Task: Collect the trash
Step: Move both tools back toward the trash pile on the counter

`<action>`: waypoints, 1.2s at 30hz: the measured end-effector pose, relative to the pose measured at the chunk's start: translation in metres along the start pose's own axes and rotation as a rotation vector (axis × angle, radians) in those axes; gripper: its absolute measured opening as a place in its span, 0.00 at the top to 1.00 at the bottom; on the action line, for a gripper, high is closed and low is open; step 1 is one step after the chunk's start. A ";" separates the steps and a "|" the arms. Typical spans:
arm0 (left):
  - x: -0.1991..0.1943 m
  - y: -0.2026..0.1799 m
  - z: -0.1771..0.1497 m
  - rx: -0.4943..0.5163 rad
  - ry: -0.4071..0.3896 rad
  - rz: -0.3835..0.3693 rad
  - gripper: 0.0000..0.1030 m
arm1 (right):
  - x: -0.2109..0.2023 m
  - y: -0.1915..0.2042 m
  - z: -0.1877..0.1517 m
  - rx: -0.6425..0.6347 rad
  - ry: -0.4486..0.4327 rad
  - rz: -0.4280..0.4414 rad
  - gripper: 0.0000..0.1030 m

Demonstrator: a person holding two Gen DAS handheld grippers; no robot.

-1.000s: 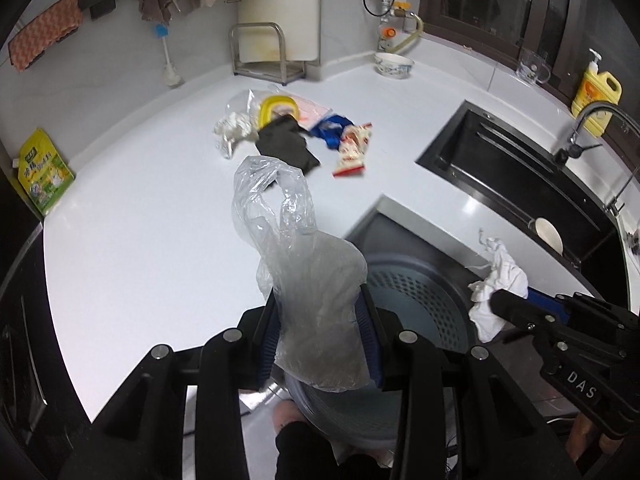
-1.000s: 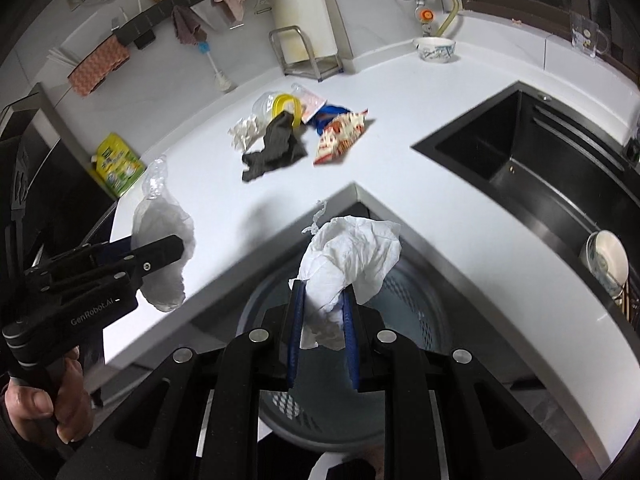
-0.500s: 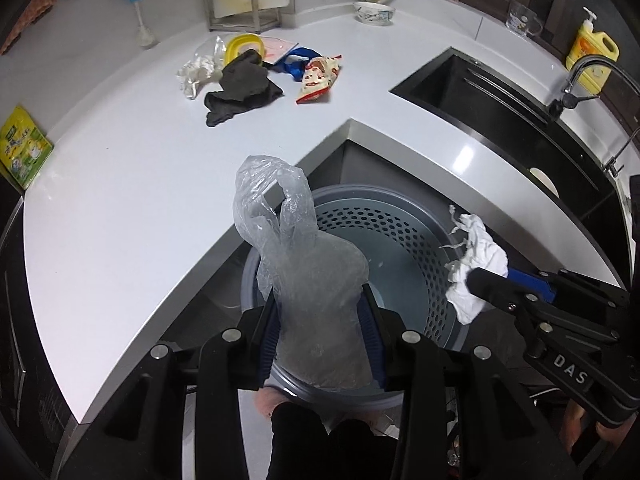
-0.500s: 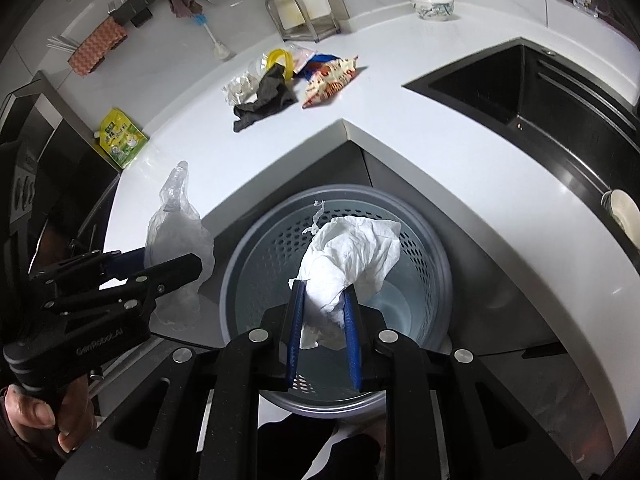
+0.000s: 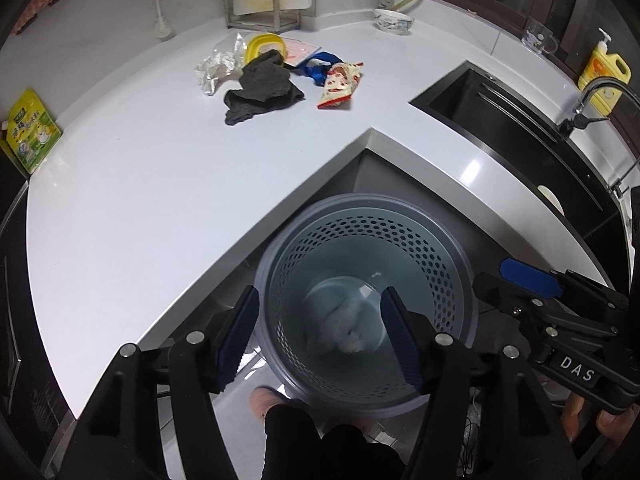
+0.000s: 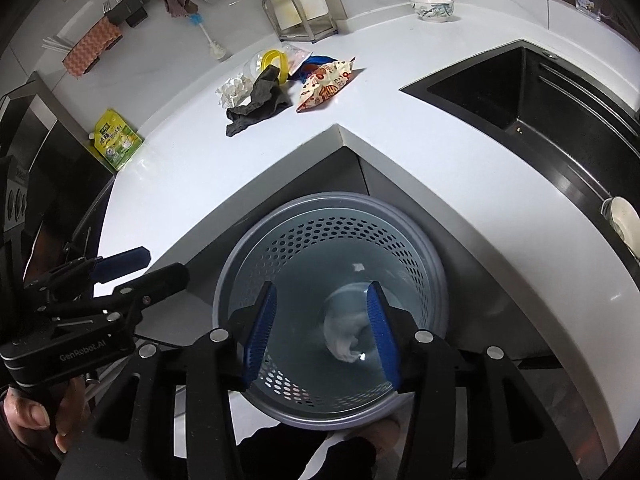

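A grey perforated bin [image 5: 360, 208] [image 6: 320, 200] stands on the floor in the counter's inner corner. My left gripper [image 5: 320, 300] hangs over it, its jaws opening with nothing between them. My right gripper [image 6: 321, 292] is over the same bin, its jaws opening too and empty. A clear plastic bag and a white tissue lie crumpled on the bin's bottom [image 5: 348, 320] [image 6: 344, 328]. On the white counter lie a dark cloth [image 5: 260, 88], a red-and-white snack packet [image 5: 340, 84], crumpled white paper [image 5: 212, 72], a yellow ring [image 5: 266, 44] and a blue wrapper [image 5: 320, 64].
A black sink [image 5: 500, 120] with a tap is set in the counter at the right, a yellow soap bottle [image 5: 604, 72] behind it. A bowl [image 5: 394, 22] and a metal rack [image 5: 260, 4] stand at the back, a green pouch [image 5: 30, 132] at the left. A person's foot [image 5: 266, 396] is beside the bin.
Both grippers sank over the bin and opened. The plastic bag left the left gripper and the tissue left the right one; both now lie in the bin.
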State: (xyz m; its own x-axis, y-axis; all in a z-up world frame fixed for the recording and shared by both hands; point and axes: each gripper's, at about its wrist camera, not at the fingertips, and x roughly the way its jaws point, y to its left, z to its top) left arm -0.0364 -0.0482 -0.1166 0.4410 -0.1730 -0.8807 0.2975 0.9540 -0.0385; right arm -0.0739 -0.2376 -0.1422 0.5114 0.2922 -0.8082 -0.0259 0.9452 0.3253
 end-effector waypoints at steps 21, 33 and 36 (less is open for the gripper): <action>-0.040 0.005 0.007 -0.066 -0.086 0.077 0.28 | -0.029 0.002 0.002 -0.065 -0.029 0.046 0.53; -0.071 0.020 0.026 -0.126 -0.174 0.143 0.23 | -0.048 -0.003 0.026 -0.067 -0.083 0.043 0.48; -0.071 0.027 0.037 -0.133 -0.187 0.146 0.22 | -0.050 0.000 0.037 -0.053 -0.106 0.039 0.47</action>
State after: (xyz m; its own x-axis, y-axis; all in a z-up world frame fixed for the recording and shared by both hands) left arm -0.0284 -0.0194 -0.0373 0.6231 -0.0617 -0.7797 0.1111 0.9938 0.0102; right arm -0.0675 -0.2574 -0.0840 0.5966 0.3149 -0.7382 -0.0916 0.9405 0.3272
